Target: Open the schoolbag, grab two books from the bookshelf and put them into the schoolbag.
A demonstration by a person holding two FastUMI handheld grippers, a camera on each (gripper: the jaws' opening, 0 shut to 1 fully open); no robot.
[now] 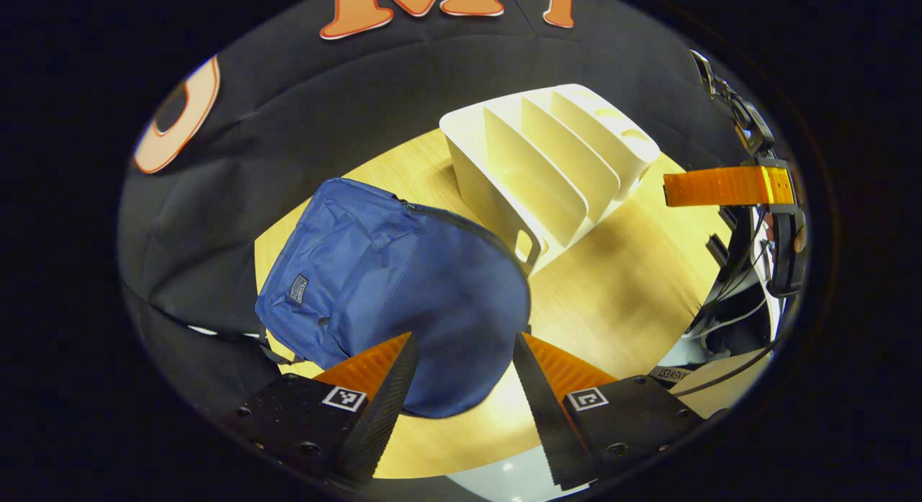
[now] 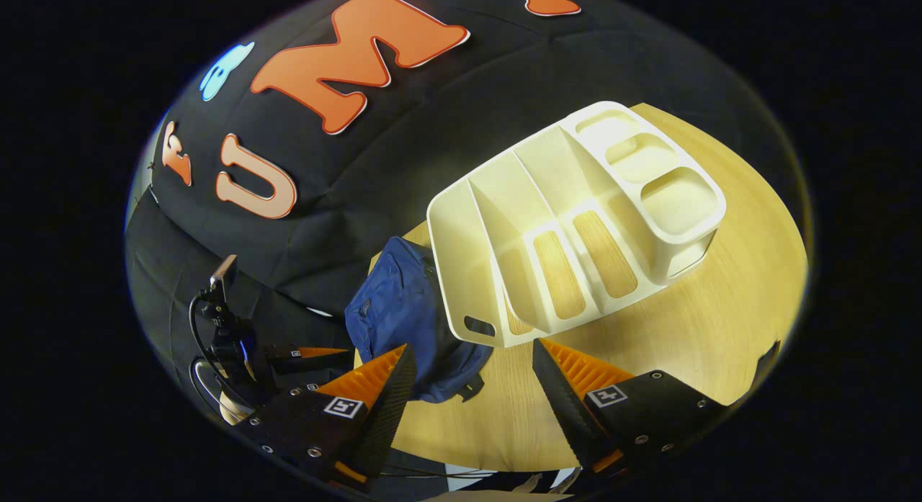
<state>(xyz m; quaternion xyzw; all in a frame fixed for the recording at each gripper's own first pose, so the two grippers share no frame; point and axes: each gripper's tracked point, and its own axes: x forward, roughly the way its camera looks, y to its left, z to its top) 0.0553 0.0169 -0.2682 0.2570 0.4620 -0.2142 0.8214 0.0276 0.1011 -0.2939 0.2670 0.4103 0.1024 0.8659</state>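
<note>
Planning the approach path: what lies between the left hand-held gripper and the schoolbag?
Nothing. In the left gripper view the open left hand-held gripper hovers right over the blue schoolbag, with no object between them. The white bookshelf stands beyond the bag.

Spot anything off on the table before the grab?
Yes: the cream plastic bookshelf has empty slots, with bare wooden table visible through its floor openings, so no books to fetch. The blue fabric schoolbag lies zipped beside it. Both grippers hover open.

Wooden table (image 1: 619,293), dangling cables (image 1: 727,322)
</note>
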